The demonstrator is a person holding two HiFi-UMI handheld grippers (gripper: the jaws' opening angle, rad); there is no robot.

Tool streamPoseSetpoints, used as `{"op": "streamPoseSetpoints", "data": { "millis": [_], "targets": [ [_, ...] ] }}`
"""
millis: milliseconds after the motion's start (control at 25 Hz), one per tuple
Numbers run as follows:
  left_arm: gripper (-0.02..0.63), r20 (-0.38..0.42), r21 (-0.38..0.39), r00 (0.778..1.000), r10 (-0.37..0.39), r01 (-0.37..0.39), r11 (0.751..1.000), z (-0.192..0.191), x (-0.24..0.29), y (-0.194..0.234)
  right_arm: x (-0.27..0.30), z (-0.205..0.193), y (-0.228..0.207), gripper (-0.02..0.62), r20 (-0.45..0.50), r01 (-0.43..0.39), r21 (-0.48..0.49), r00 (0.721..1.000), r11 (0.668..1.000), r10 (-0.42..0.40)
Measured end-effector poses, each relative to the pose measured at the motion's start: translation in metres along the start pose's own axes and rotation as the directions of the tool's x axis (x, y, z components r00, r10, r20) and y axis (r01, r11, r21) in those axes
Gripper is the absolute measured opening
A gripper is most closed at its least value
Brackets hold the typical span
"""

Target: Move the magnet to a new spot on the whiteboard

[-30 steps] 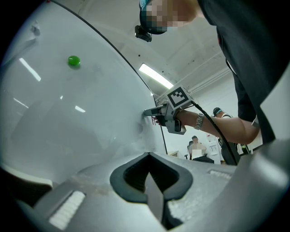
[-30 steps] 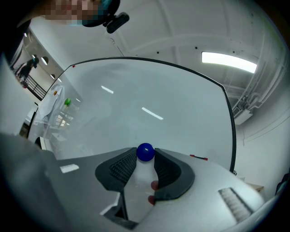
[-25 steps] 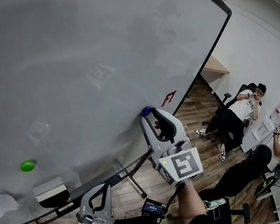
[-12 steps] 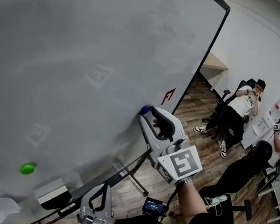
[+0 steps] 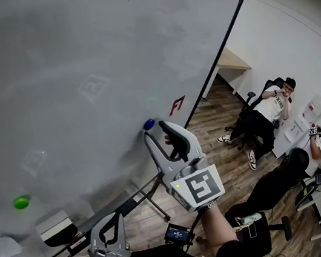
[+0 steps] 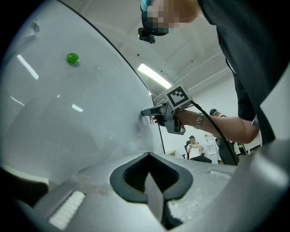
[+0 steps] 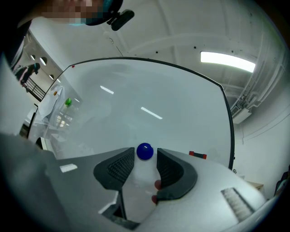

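Observation:
A round blue magnet (image 5: pixel 149 123) (image 7: pixel 145 152) sticks to the whiteboard (image 5: pixel 74 60) near its lower right corner. My right gripper (image 5: pixel 156 130) (image 7: pixel 146 157) points at the board with the magnet just at its fingertips. Its jaws are opening, and a gap shows on both sides of the magnet, so the pads do not press on it. In the left gripper view the right gripper (image 6: pixel 144 112) touches the board edge-on. My left gripper (image 5: pixel 111 221) (image 6: pixel 149 176) hangs low below the board, its jaws shut on nothing.
A green magnet (image 5: pixel 20 202) (image 6: pixel 72 58) (image 7: pixel 68 102) sits far left on the board. A small red mark (image 5: pixel 176 105) (image 7: pixel 197 155) lies right of the blue magnet. An eraser (image 5: pixel 55 226) rests on the board's tray. Two people (image 5: pixel 269 118) sit at the right on the wood floor.
The right gripper's jaws have spread apart and drawn slightly back, leaving the blue magnet stuck to the board. The head view has shifted; the left gripper stays low.

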State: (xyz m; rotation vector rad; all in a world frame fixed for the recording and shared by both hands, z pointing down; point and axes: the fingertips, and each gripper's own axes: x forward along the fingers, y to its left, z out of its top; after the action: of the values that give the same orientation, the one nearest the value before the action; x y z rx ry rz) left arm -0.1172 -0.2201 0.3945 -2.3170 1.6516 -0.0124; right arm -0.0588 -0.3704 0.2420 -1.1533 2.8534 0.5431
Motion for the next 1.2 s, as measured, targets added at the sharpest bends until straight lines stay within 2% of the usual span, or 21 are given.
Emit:
{"op": "streamPoseSetpoints", "data": {
  "millis": [80,160,200,320,480,600,720,760,920,1040,1120,1200],
  "targets": [
    [-0.002,-0.031,-0.027,1.0,0.0,-0.001,1.0,-0.004,-0.001,-0.004,-0.005,0.002,-0.002,0.161,0.003,-0.003,0.006,1.0,1.0,0.003],
    [-0.002,-0.105,-0.096,0.994,0.002,-0.012,0.995,-0.016,-0.004,-0.011,-0.011,0.003,-0.003,0.161,0.009,-0.006,0.011,1.0,1.0,0.006],
    [-0.002,-0.104,-0.098,0.995,-0.002,-0.009,0.995,-0.016,-0.003,-0.013,-0.014,0.003,-0.002,0.16,0.011,-0.013,0.012,1.0,1.0,0.013],
    [-0.002,-0.021,-0.014,1.0,-0.023,0.022,1.0,0.001,0.004,-0.021,-0.023,0.001,0.001,0.136,0.015,-0.032,0.009,0.999,0.999,0.032],
    [-0.002,-0.032,-0.02,0.999,-0.03,0.029,0.999,0.0,0.005,-0.034,-0.037,-0.003,0.002,0.079,0.014,-0.029,0.012,0.999,1.0,0.029],
    [-0.002,-0.076,-0.051,0.997,-0.02,0.016,0.999,-0.009,0.003,-0.041,-0.048,-0.008,0.0,0.032,0.013,-0.018,0.029,1.0,0.999,0.017],
    [-0.002,-0.073,-0.028,0.997,-0.017,0.015,1.0,-0.002,0.006,-0.049,-0.062,-0.008,-0.004,0.003,0.017,-0.015,0.046,1.0,0.999,0.015],
    [-0.002,-0.086,-0.033,0.996,-0.013,0.01,0.999,-0.001,0.007,-0.052,-0.068,-0.008,-0.006,0.003,0.018,-0.016,0.053,1.0,0.998,0.015],
    [-0.002,-0.053,0.021,0.998,-0.012,0.013,1.0,0.011,0.016,-0.064,-0.091,-0.011,-0.017,0.003,0.026,-0.007,0.082,1.0,0.997,0.004],
    [-0.002,-0.111,-0.017,0.994,0.0,-0.002,1.0,0.003,0.013,-0.075,-0.11,-0.017,-0.02,0.003,0.023,-0.007,0.099,1.0,0.995,0.005],
    [-0.002,-0.083,0.021,0.997,-0.007,0.008,1.0,0.011,0.015,-0.082,-0.123,-0.022,-0.019,0.003,0.022,-0.016,0.116,1.0,0.993,0.014],
    [-0.002,-0.054,0.026,0.999,-0.009,0.01,1.0,0.02,0.018,-0.092,-0.137,-0.024,-0.024,0.003,0.02,-0.013,0.125,1.0,0.992,0.011]
  ]
}}
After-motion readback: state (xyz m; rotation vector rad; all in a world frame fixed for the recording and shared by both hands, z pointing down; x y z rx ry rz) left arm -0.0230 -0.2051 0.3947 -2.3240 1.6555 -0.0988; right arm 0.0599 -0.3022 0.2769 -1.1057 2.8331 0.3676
